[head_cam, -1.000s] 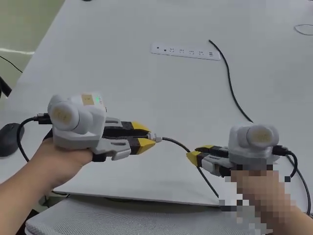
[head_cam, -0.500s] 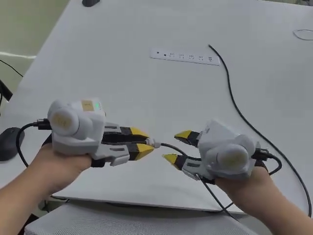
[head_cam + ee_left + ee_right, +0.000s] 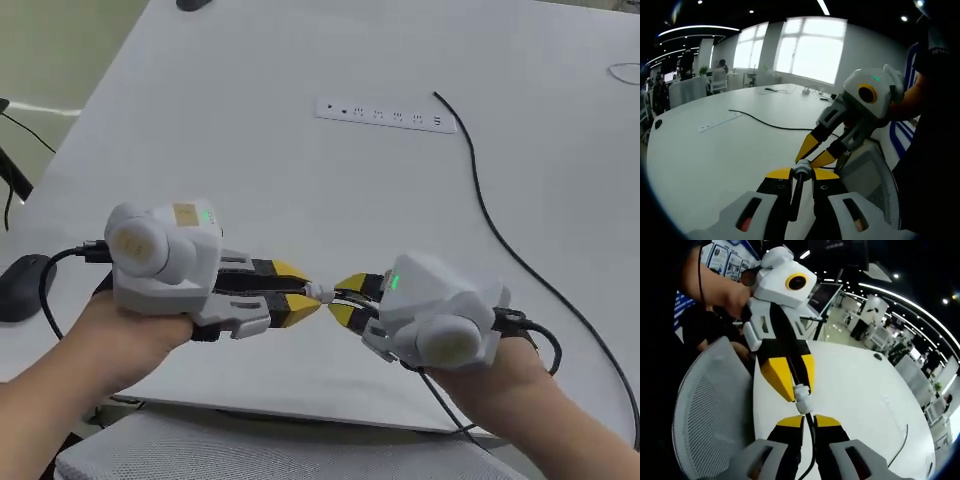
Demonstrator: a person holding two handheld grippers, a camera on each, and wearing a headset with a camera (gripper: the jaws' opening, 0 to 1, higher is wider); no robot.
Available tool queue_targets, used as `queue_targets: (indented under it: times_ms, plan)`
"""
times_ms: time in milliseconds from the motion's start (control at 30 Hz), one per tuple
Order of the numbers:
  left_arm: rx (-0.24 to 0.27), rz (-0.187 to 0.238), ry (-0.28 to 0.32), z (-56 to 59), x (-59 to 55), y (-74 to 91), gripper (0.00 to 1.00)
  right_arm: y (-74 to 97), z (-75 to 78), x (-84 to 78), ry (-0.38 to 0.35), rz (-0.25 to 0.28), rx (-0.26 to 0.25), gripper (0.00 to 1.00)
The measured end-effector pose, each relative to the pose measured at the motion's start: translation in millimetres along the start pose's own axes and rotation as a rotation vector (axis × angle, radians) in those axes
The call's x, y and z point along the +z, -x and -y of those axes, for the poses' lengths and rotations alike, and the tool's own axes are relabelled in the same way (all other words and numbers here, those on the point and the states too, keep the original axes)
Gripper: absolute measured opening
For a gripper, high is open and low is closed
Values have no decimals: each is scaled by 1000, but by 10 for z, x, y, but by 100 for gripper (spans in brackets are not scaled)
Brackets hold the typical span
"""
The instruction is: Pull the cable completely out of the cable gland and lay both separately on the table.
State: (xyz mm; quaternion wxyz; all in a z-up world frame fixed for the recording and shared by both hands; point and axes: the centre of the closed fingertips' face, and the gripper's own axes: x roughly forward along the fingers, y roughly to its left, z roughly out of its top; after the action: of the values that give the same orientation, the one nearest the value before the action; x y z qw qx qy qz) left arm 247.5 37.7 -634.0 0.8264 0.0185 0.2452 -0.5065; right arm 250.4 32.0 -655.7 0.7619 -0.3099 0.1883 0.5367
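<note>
Just above the table's near edge, my left gripper is shut on the small white cable gland. The thin black cable leaves the gland to the right and hangs down past the right hand. My right gripper faces the left one tip to tip, shut on the cable right behind the gland. In the left gripper view the gland sits between the yellow tips of the left gripper, with the right gripper just beyond. In the right gripper view the cable runs between the jaws of the right gripper up to the gland.
A white power strip lies at the back of the white table, its black cord running toward the right front. A dark mouse sits at the left edge. A grey mesh chair stands below the near edge.
The right gripper has moved left from an open stance near the cable and has shut on the cable beside the gland. The left gripper has kept its hold and barely moved.
</note>
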Motion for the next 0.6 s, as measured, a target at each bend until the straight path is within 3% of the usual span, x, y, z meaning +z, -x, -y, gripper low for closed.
queue_targets:
  times_ms: [267, 600]
  plan:
    - [-3, 1, -1, 10, -14, -5, 15, -2, -16, -8, -17, 29, -5, 0]
    - [-4, 11, 4, 6, 6, -10, 15, 0, 11, -13, -15, 28, -32, 0]
